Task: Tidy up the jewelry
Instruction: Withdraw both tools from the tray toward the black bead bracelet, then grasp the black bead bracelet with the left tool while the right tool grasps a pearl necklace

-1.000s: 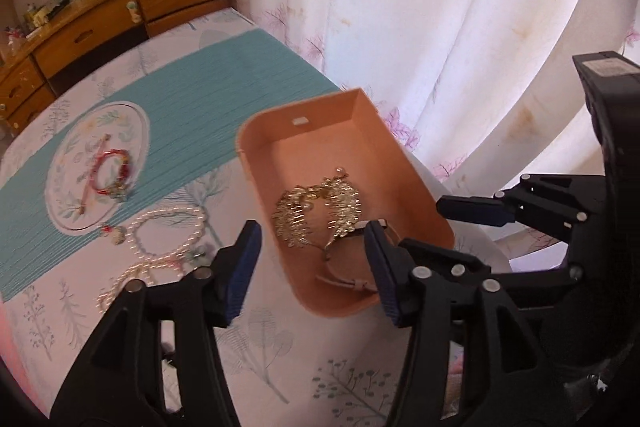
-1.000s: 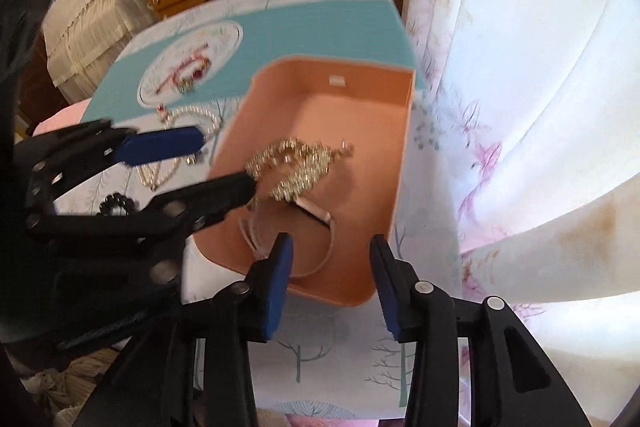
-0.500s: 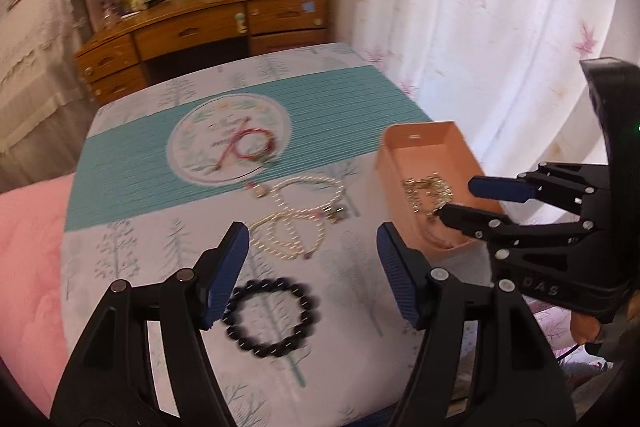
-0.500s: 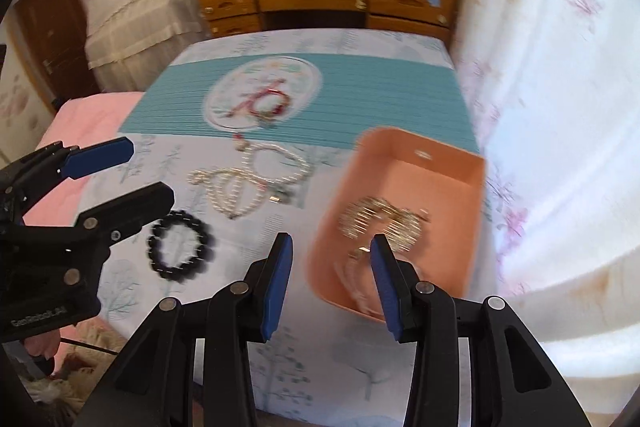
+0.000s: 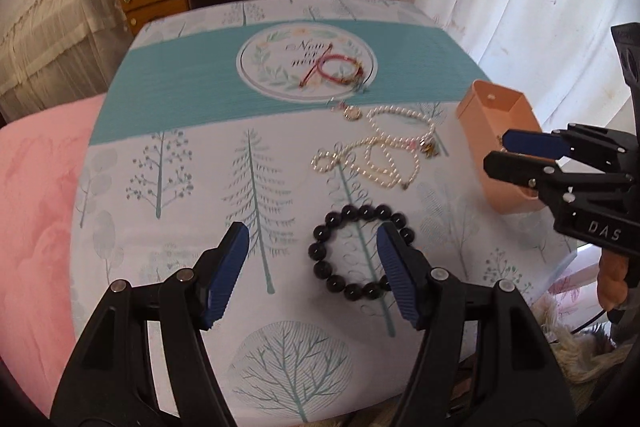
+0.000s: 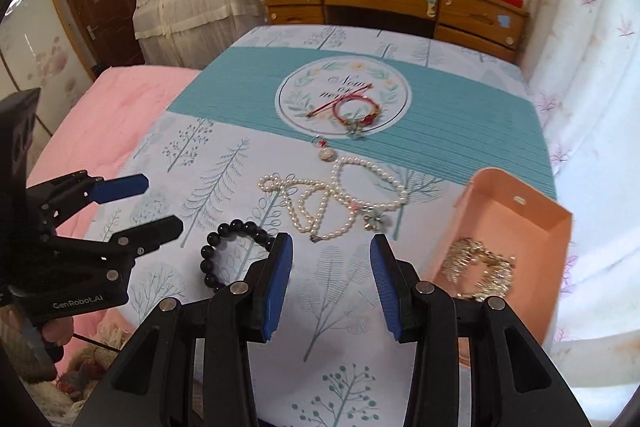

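Left gripper (image 5: 312,269) wide open, jaws just opened more, nothing inside, above black bead bracelet (image 5: 360,253). Right gripper (image 6: 330,281) half open, empty, beside pink box (image 6: 560,227).

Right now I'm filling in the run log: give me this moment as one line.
left gripper: open, empty | right gripper: open, empty | black bead bracelet: on tablecloth | gold piece: in pink tray

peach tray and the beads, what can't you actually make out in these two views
- Peach tray: in the left wrist view the right hand-held gripper and the tray's near wall hide its contents.
- Black bead bracelet: in the right wrist view that gripper's finger covers its near side.
- Gold jewelry in the tray: blurred, piece count unclear.
- Small pendant: too small to identify.
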Demonstrator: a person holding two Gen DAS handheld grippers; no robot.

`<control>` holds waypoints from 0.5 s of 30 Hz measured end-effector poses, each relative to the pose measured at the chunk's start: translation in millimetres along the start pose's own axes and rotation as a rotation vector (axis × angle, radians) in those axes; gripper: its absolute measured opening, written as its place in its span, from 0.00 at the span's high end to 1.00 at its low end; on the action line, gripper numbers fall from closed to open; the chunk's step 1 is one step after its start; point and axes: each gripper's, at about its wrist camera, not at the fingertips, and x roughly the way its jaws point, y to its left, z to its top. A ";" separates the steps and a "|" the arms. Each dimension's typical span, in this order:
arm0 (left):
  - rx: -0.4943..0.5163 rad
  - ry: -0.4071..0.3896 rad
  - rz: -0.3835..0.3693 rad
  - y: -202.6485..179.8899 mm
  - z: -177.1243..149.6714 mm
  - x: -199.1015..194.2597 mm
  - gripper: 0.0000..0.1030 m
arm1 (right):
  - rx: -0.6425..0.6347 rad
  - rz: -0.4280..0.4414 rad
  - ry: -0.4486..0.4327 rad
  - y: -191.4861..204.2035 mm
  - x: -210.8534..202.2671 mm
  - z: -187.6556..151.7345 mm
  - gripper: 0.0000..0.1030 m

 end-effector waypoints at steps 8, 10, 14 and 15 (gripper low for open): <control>-0.007 0.116 -0.057 -6.8 -8.7 51.0 0.38 | -0.021 0.042 0.079 3.0 44.0 -6.5 0.60; 0.003 0.135 -0.051 -10.6 -7.7 60.1 0.38 | -0.021 0.051 0.087 3.4 50.4 -9.7 0.60; 0.015 0.176 -0.020 -18.3 -1.5 73.8 0.44 | -0.026 0.059 0.100 4.5 58.9 -13.6 0.60; 0.022 0.182 -0.015 -21.4 0.1 76.4 0.47 | -0.024 0.057 0.104 4.1 61.2 -14.0 0.60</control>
